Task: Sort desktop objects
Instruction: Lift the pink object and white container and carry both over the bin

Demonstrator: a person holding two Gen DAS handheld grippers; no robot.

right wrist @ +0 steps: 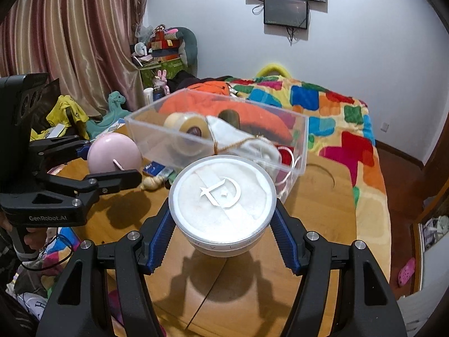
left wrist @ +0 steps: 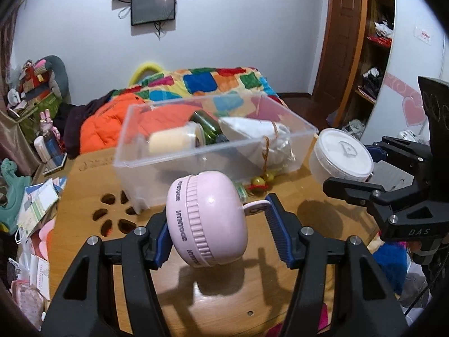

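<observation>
My left gripper (left wrist: 221,230) is shut on a pink round tape measure (left wrist: 207,219) and holds it above the wooden table (left wrist: 224,303); it also shows in the right wrist view (right wrist: 113,151). My right gripper (right wrist: 221,233) is shut on a white round powder jar (right wrist: 223,202), lifted above the table; the jar also shows in the left wrist view (left wrist: 341,154). A clear plastic box (left wrist: 168,168) stands just beyond both, holding a tape roll (left wrist: 174,140), a dark green bottle (left wrist: 207,126) and a white bundle tied with string (left wrist: 258,134).
Small gold bells (left wrist: 262,179) and a blue card (right wrist: 157,168) lie on the table by the box. A bed with a colourful quilt (right wrist: 336,118) and an orange jacket (left wrist: 112,123) lies behind. Clutter sits at the left (left wrist: 36,213).
</observation>
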